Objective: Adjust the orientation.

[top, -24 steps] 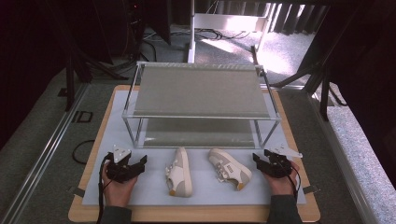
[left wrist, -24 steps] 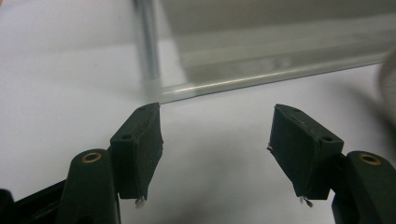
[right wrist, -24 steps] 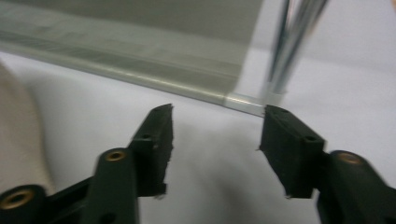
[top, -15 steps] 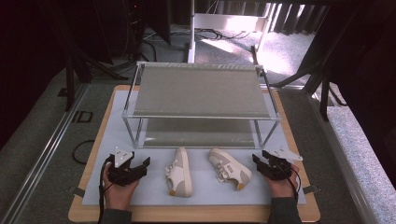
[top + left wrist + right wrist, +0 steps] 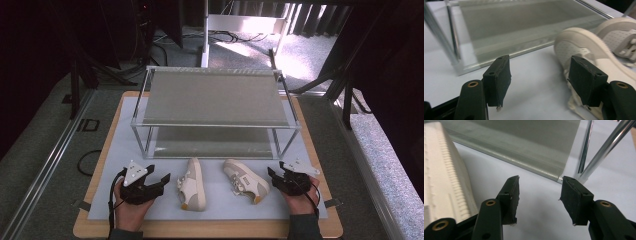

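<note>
Two cream sneakers lie side by side on the white mat in front of a metal rack: the left sneaker (image 5: 192, 186) and the right sneaker (image 5: 245, 180). My left gripper (image 5: 164, 181) is open just left of the left sneaker. In the left gripper view, the left gripper (image 5: 541, 80) has this sneaker (image 5: 584, 42) beside and behind its right jaw, not between the jaws. My right gripper (image 5: 273, 175) is open just right of the right sneaker. The right gripper (image 5: 539, 197) has only bare mat between its jaws, with that sneaker's sole (image 5: 446, 177) to their left.
A two-shelf rack (image 5: 215, 97) of chrome tubes and grey mesh stands behind the sneakers; its lower shelf (image 5: 524, 27) and a front leg (image 5: 604, 152) are close ahead of the jaws. The white mat (image 5: 125, 125) lies on a wooden board (image 5: 200, 230).
My left gripper has edged a little to the right, closer to the left sneaker. The right gripper has barely shifted. Both sneakers lie as before.
</note>
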### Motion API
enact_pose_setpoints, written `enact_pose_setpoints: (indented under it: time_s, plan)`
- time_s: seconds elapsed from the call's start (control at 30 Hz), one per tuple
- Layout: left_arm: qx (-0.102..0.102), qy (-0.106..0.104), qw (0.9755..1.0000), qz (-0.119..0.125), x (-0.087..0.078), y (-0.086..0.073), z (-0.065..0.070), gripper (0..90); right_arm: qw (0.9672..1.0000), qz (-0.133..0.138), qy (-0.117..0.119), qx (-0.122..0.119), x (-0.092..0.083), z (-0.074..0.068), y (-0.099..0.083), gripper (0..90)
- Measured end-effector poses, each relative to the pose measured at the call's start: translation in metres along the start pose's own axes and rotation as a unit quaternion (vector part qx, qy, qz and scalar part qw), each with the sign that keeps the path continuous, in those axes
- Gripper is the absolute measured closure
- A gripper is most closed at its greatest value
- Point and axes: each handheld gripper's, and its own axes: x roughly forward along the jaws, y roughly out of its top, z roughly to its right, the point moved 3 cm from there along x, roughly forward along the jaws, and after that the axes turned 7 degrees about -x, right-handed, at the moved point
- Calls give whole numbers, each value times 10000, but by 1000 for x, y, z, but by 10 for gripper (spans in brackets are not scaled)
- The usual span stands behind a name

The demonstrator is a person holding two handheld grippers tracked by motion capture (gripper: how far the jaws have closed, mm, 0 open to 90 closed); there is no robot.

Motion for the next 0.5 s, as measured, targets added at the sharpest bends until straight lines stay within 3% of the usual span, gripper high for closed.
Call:
enact_pose_setpoints:
  time_s: [0.5]
  plan:
    - [305,-410,9984,-253,7,-9,26,328,9998,128,-28,-121,-8,-3,6,481]
